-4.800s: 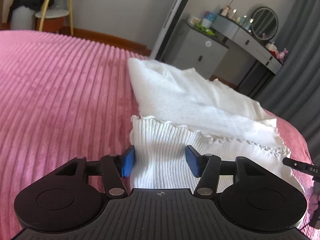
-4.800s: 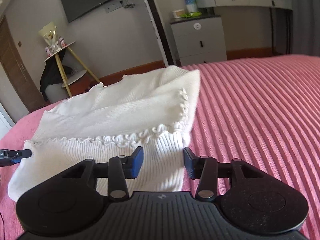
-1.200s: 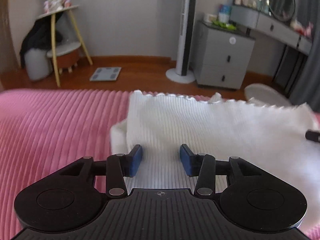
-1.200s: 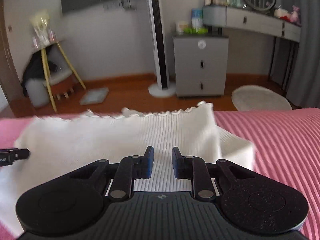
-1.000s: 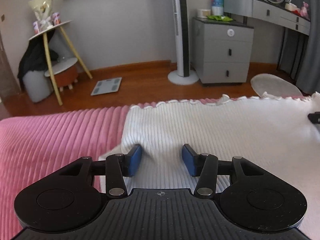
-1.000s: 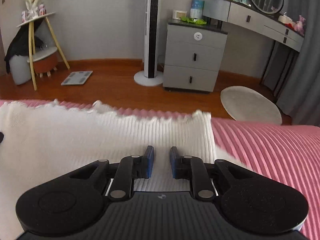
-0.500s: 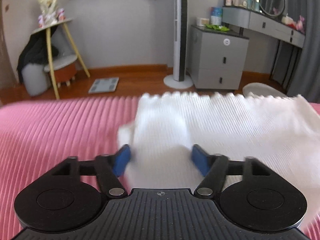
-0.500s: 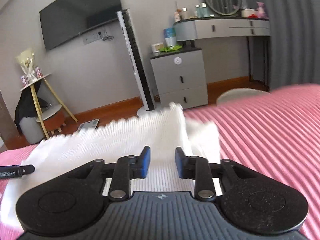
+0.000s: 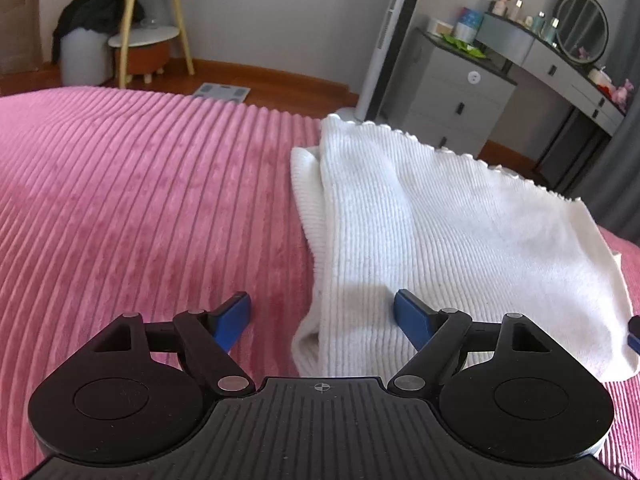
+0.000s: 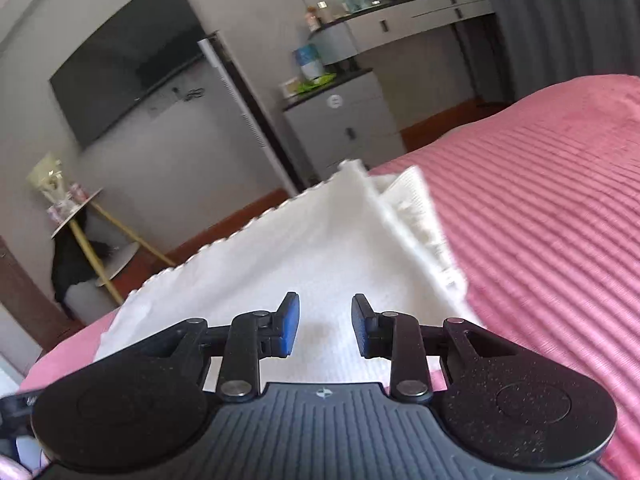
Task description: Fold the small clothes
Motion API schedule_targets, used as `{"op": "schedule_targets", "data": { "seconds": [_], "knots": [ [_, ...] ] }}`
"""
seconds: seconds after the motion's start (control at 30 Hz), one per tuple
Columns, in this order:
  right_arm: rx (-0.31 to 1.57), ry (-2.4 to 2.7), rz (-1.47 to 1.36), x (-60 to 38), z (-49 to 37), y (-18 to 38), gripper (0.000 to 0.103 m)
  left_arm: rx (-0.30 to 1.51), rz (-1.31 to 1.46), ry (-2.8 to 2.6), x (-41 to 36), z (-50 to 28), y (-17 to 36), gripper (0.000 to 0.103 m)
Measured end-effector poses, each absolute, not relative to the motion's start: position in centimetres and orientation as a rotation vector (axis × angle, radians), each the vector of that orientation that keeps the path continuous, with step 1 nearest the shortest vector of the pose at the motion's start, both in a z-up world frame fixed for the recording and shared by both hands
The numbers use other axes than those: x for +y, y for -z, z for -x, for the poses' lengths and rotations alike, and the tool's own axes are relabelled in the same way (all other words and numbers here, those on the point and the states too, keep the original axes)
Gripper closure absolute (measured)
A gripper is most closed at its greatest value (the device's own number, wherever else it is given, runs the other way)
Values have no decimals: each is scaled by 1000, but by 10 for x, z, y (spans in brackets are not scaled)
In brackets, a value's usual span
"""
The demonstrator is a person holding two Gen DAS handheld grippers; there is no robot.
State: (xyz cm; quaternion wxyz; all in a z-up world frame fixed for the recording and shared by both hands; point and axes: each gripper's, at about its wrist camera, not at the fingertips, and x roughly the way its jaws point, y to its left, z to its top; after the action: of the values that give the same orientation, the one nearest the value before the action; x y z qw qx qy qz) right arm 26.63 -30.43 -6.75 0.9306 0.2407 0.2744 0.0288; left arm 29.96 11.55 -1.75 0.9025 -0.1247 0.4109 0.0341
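Observation:
A white ribbed garment [image 9: 440, 232] with a scalloped far hem lies folded flat on the pink ribbed bedspread [image 9: 140, 200]. My left gripper [image 9: 322, 320] is wide open above its near left corner, holding nothing. In the right wrist view the same garment [image 10: 320, 248] shows folded layers at its right edge. My right gripper [image 10: 325, 328] is open over the garment's near right part, its jaws apart and empty.
The bed's far edge lies just beyond the garment. Past it stand a tower fan [image 9: 390, 40], a grey drawer unit [image 9: 456, 108], a dressing table with a round mirror [image 9: 582, 32] and a stool by a yellow-legged stand [image 9: 140, 52]. A wall TV [image 10: 124, 64] hangs behind.
Both grippers have let go of the garment and opened. The garment now rests flat, folded over. Both grippers have pulled back, the right one tilting.

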Motion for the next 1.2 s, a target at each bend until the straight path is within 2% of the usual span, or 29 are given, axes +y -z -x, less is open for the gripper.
{"op": "schedule_targets", "data": {
  "seconds": [0.2, 0.53, 0.73, 0.87, 0.97, 1.2],
  "knots": [
    [580, -59, -271, -286, -270, 82, 75, 863, 236, -83, 107, -302, 20, 18],
    [552, -26, -278, -300, -277, 88, 75, 858, 257, -80, 106, -310, 21, 17],
    [523, 70, -239, -309, -278, 88, 75, 843, 344, -48, 121, -312, 18, 34],
    [514, 80, -197, -303, -278, 87, 75, 828, 405, -70, 137, -312, 13, 35],
    [514, 78, -216, -305, -279, 87, 75, 833, 470, -46, 148, -314, 16, 43],
    [481, 14, -215, -294, -273, 85, 72, 862, 612, 66, 157, -327, 32, 47]
  ]
}}
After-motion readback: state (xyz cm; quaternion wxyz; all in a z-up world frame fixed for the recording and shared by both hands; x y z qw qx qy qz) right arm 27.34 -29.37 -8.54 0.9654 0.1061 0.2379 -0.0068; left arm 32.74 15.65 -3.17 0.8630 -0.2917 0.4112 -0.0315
